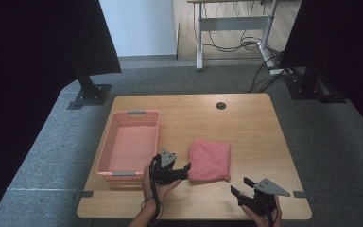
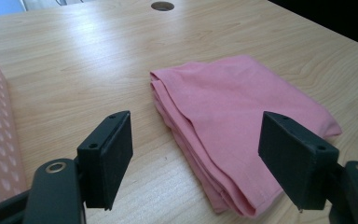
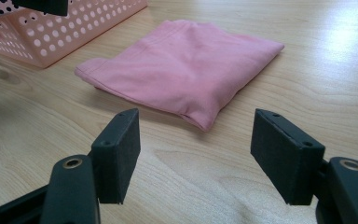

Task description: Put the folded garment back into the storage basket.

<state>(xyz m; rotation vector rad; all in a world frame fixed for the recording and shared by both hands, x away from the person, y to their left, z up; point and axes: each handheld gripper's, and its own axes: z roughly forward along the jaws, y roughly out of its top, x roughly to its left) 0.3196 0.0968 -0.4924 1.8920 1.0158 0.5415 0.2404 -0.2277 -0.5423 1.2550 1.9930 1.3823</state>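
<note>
Folded soft pink cloth (image 1: 210,160) lies flat at counter (image 1: 246,123) centre, perforated pink basket (image 1: 128,144) at its 9 o'clock cut off in both gripper views; left tongs (image 1: 185,171) and right tongs (image 1: 240,186) gape wide, empty.

A folded pink cloth (image 1: 210,160) lies flat on the wooden table (image 1: 246,123), a little toward the near edge and about midway between the left and right edges. It is a plain, soft fabric folded into a rough square of several layers. In the left gripper view the stacked layer edges (image 2: 186,140) show along one side, slightly uneven. In the right gripper view its near corner (image 3: 204,122) is a rounded fold, and the top surface is smooth with faint creases.
</note>
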